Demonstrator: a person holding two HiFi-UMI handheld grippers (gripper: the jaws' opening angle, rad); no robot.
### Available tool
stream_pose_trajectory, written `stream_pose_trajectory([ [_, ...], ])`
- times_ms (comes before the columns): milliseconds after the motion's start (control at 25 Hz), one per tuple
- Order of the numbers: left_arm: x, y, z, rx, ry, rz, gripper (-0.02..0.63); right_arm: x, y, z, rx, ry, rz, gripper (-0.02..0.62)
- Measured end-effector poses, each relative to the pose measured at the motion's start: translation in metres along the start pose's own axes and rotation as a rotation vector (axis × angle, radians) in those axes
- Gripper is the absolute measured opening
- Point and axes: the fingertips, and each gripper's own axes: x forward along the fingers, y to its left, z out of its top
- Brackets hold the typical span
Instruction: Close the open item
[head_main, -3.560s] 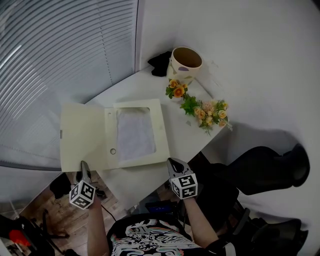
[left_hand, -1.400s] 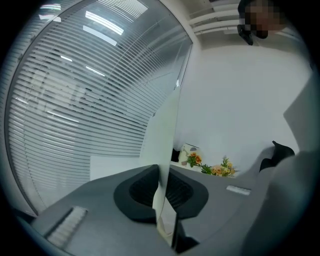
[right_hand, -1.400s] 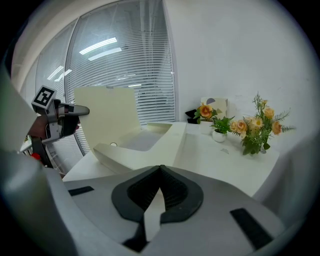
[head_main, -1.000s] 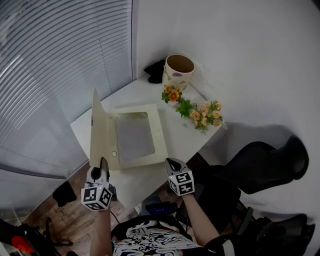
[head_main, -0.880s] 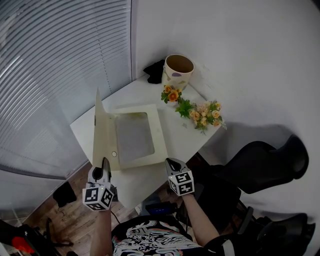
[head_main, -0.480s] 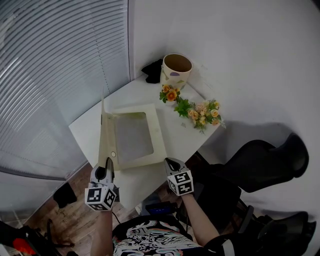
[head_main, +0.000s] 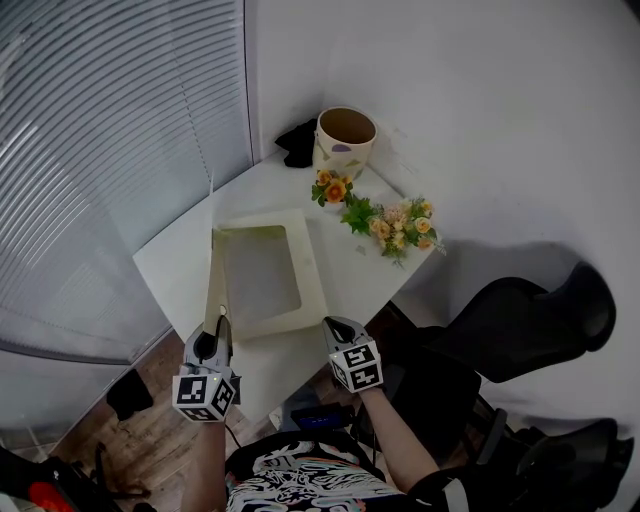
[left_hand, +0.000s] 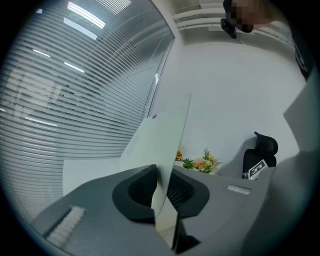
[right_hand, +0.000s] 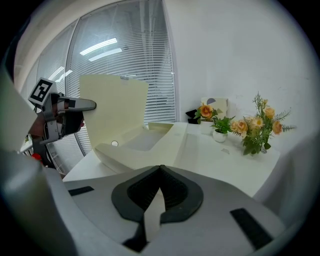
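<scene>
— Where is the lid (head_main: 214, 260) now?

— Standing nearly upright, edge-on, along the left long side of the flat cream box (head_main: 312, 285). The box sits mid-frame on the white table (head_main: 170, 265), and its long axis runs from lower frame to upper frame.

— Who has it?

— The left gripper (head_main: 222, 322), at the lid's near end. Its jaws are opening, and the sheet between them seems to touch both pads. The right gripper (head_main: 330, 323) is pinched together with nothing in it, off the box's lower right corner.

— So the closing direction?

— Rightward, I'd judge. The tray lies entirely to the lid's right.
</scene>
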Motion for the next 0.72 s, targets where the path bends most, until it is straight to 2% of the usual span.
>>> stream_pose_trajectory([
  [280, 0.013, -0.023, -0.007, 0.069, 0.048, -0.067, 0.035, 0.001, 0.000, 0.001, 0.001, -0.009, 0.007, 0.002],
  [720, 0.029, -0.051, -0.019, 0.092, 0.099, -0.144, 0.044, 0.000, 0.001, 0.001, -0.001, -0.010, 0.011, 0.002],
])
